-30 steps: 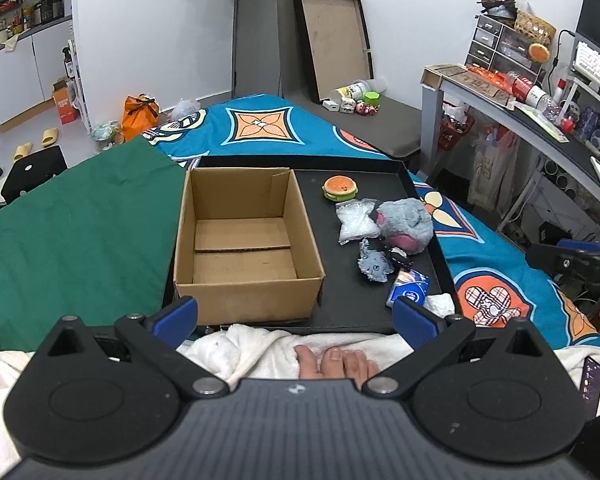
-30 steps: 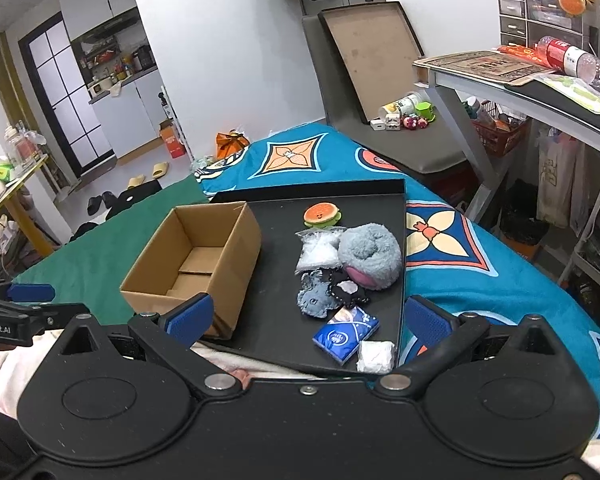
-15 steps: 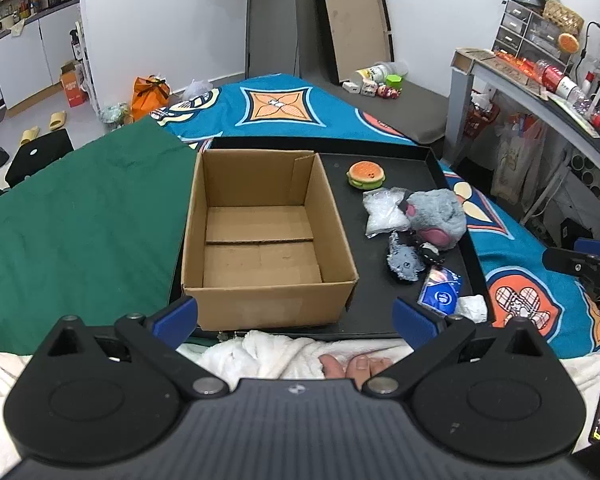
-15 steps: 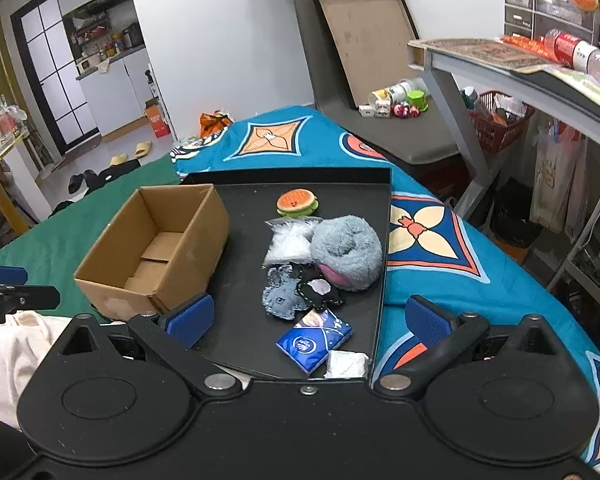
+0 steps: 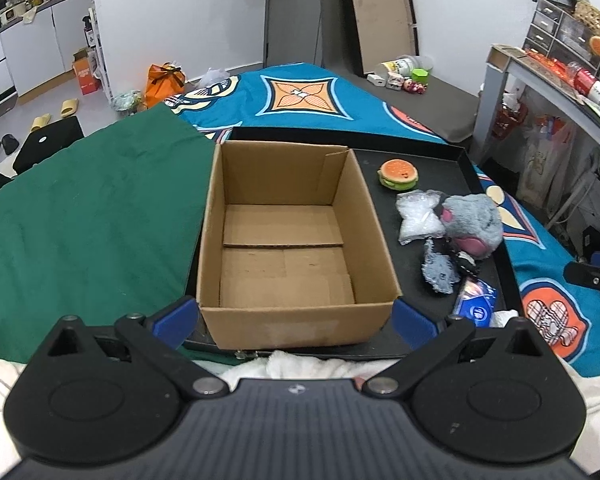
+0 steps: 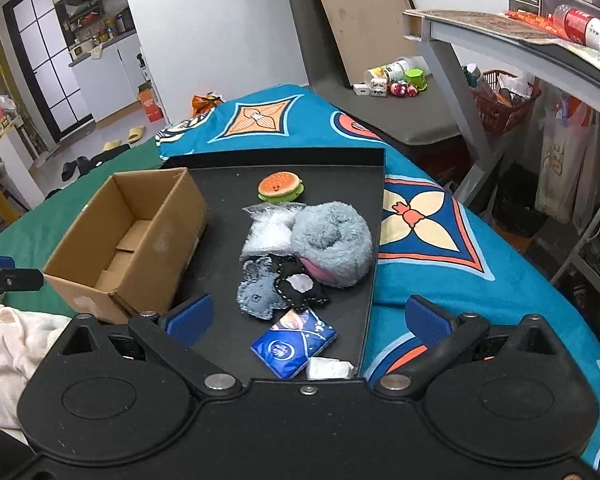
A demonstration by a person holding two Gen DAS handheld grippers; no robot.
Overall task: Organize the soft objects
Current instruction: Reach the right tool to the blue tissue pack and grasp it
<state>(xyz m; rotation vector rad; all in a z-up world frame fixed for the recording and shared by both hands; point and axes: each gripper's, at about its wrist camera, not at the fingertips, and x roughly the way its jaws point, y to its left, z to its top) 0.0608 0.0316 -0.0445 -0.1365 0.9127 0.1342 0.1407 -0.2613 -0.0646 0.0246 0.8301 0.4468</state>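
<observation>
Right gripper (image 6: 306,318): jaws spread wide, empty.
Blue tissue pack (image 6: 293,343): on black tray (image 6: 374,216), dead ahead at 12 o'clock, nearest item; long axis toward 2 o'clock.
Left gripper (image 5: 296,316): jaws apart, empty, facing empty cardboard box (image 5: 296,236).
Judgement: right gripper nearer.

One cardboard box (image 5: 296,240), empty. One black tray (image 6: 374,240). Seven soft items on tray: one burger plush (image 6: 281,187), one clear bag (image 6: 269,232), one grey furry plush (image 6: 332,242), one denim-grey piece (image 6: 256,294), one black piece (image 6: 300,286), one blue packet (image 6: 293,342), one white wad (image 6: 329,369). Two tongs: left (image 5: 296,320), right (image 6: 307,320).
</observation>
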